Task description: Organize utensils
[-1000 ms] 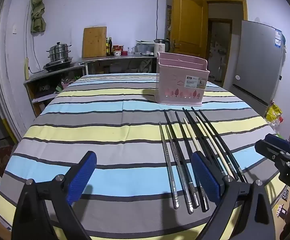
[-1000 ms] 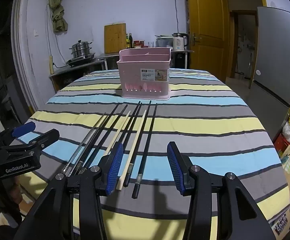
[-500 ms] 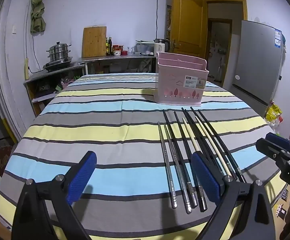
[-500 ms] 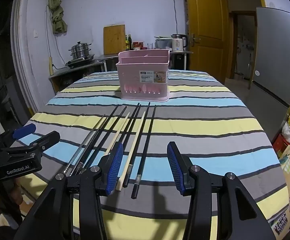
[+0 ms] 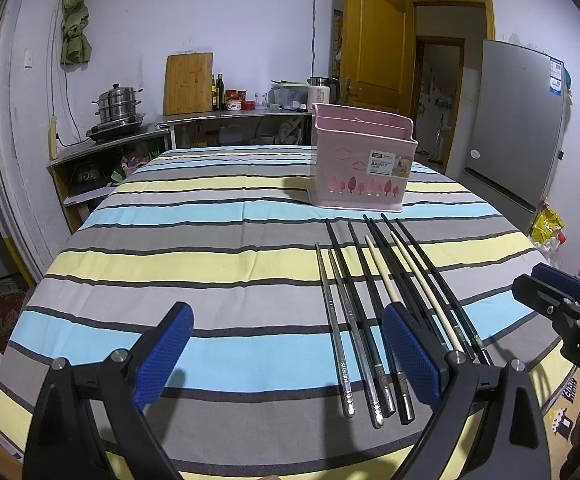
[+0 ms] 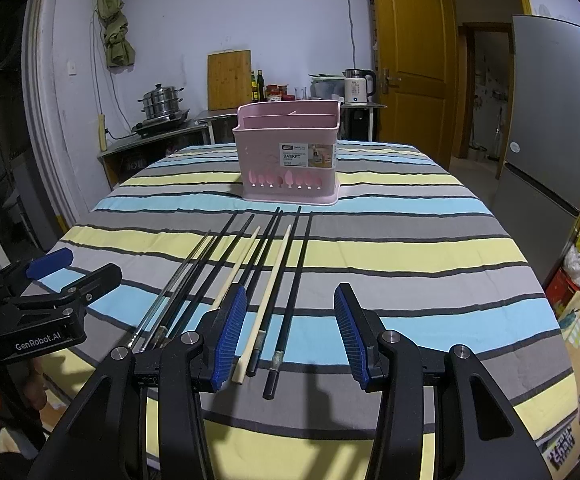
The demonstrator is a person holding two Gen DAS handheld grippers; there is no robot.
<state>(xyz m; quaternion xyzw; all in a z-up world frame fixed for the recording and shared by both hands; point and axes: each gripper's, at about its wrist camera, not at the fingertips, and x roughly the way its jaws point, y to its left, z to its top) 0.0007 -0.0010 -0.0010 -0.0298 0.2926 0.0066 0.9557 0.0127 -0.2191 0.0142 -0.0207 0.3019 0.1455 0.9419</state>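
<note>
On the striped tablecloth, chopsticks lie in a row before the pink basket; both the left gripper and the right gripper hang spread, grasping nothing.

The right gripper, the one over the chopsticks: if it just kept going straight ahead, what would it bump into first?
Probably the pink basket. The right gripper is open, hovering over the black chopsticks that lie along its line on the striped tablecloth. If it angles downward, it would meet those first; depth is unclear.
</note>
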